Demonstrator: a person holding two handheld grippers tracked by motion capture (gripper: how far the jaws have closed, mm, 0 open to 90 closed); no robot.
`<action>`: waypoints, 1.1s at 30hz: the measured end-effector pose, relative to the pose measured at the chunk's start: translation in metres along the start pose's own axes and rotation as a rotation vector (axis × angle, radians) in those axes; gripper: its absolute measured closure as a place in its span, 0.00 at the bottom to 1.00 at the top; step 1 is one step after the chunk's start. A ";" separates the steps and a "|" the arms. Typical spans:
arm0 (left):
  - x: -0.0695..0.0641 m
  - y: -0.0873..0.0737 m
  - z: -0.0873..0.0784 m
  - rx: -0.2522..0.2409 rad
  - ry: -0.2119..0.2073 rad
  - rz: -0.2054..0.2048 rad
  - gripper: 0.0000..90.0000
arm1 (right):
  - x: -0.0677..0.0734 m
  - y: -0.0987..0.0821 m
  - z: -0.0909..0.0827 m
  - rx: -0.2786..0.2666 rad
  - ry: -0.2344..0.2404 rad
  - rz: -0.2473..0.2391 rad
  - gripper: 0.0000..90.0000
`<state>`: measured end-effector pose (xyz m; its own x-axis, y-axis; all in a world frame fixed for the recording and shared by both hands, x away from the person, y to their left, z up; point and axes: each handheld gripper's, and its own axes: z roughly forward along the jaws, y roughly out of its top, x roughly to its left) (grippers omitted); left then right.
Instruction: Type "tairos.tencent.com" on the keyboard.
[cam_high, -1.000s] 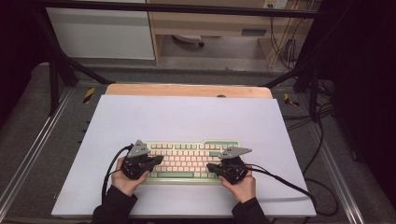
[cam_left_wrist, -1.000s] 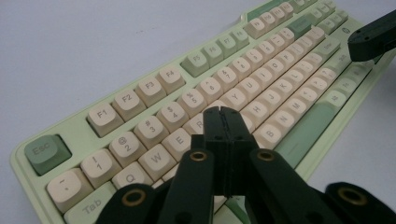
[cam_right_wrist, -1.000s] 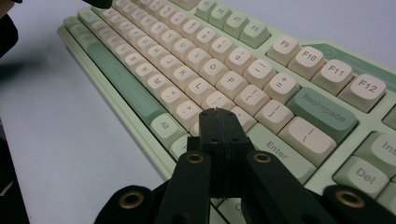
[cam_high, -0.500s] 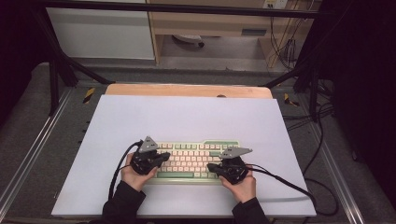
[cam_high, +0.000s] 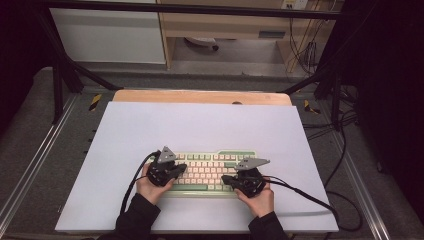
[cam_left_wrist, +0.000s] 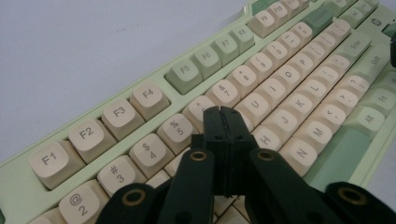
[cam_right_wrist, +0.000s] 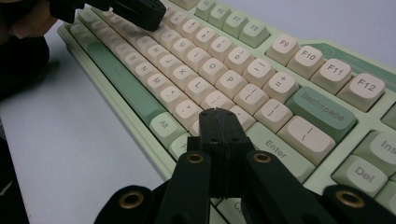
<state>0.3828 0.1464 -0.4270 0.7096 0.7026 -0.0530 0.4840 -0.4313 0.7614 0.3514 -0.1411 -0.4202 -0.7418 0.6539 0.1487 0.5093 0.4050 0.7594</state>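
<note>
Keyboard (cam_high: 210, 172) lies on the near middle of the white table (cam_high: 200, 125), long axis left-right, directly under both grippers: left gripper (cam_left_wrist: 223, 114) pressed together over the number/T-Y rows, right gripper (cam_right_wrist: 218, 116) together near Enter, neither gripping anything.

A pale lavender-white table top (cam_high: 200, 125) lay under soft, even light, darkness closing in at both sides. Beyond its far edge ran a light wooden board (cam_high: 200, 96). Behind the board stood a white cabinet (cam_high: 107, 35) and a wooden shelf unit (cam_high: 225, 22), cables (cam_high: 305, 50) hanging to the right. Grey carpeted floor (cam_high: 30, 150) surrounded the table.
</note>
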 end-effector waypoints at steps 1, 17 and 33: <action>0.000 0.000 0.000 -0.001 0.000 -0.001 1.00 | 0.000 0.000 0.000 0.001 -0.001 0.001 1.00; 0.000 -0.003 0.002 -0.001 0.003 0.006 1.00 | -0.001 -0.001 -0.001 0.000 -0.003 0.001 1.00; -0.004 -0.005 -0.015 -0.022 -0.016 0.015 1.00 | 0.000 0.000 -0.003 -0.010 0.001 0.003 1.00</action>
<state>0.3703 0.1544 -0.4211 0.7248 0.6871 -0.0517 0.4618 -0.4287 0.7765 0.3502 -0.1425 -0.4185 -0.7405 0.6547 0.1519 0.5072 0.3962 0.7654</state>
